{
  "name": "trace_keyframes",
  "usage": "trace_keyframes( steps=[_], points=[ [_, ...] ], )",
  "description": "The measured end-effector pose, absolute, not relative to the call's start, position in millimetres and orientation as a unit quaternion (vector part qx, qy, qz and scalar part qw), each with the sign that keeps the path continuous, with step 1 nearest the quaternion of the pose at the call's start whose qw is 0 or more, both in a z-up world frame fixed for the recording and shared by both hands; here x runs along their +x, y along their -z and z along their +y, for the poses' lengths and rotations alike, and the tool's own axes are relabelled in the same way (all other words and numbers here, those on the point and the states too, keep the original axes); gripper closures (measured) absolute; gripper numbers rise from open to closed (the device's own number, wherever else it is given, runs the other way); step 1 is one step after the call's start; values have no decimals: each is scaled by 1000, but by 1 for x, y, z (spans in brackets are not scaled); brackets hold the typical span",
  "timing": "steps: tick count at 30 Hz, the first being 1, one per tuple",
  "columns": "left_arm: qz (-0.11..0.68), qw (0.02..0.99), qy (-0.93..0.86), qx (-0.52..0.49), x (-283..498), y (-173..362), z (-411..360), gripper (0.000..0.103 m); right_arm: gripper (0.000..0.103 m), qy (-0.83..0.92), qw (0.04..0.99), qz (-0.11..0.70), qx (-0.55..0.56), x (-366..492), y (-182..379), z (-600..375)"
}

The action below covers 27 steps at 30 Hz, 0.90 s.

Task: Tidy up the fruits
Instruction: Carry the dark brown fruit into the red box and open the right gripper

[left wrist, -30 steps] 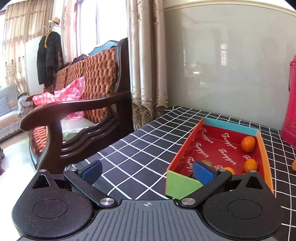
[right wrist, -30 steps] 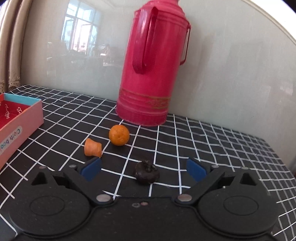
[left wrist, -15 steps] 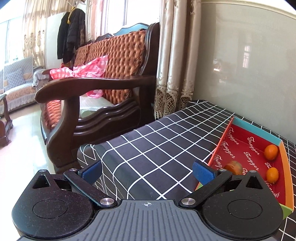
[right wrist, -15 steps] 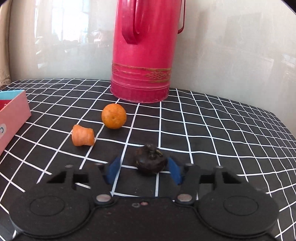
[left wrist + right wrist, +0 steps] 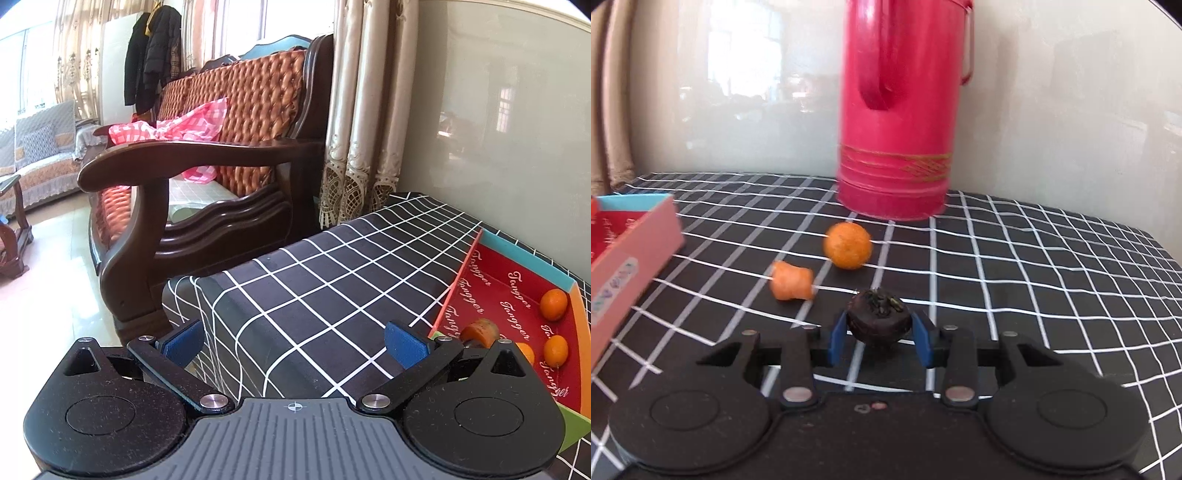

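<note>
My right gripper is shut on a dark mangosteen and holds it just above the checked cloth. An orange and an orange carrot piece lie on the cloth beyond it, to the left. The red box is at the left edge of the right wrist view. In the left wrist view the box holds small oranges and a brownish fruit. My left gripper is open and empty, near the table's left front corner, left of the box.
A tall red thermos stands at the back against the wall. A wooden armchair stands left of the table, with curtains behind. The table edge drops off below the left gripper.
My right gripper has closed on the mangosteen and lifted it slightly. My left gripper has drawn back and swung left, away from the box.
</note>
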<state>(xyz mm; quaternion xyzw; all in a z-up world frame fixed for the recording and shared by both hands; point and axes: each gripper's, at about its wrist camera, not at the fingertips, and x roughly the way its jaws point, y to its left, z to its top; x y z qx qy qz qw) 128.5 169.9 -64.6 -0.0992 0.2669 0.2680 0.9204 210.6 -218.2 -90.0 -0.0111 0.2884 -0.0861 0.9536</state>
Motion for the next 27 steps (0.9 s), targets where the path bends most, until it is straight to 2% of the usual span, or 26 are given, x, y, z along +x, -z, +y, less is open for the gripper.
trace_keyframes(
  steps=[14, 25, 27],
  points=[
    [275, 914, -270, -125, 128, 68, 180, 0, 72, -114, 965, 230, -63, 179, 47, -114],
    [272, 914, -271, -133, 126, 67, 183, 0, 72, -142, 951, 252, -111, 186, 52, -59],
    [272, 913, -272, -134, 126, 68, 184, 0, 69, -135, 951, 252, -113, 186, 53, -58]
  ],
)
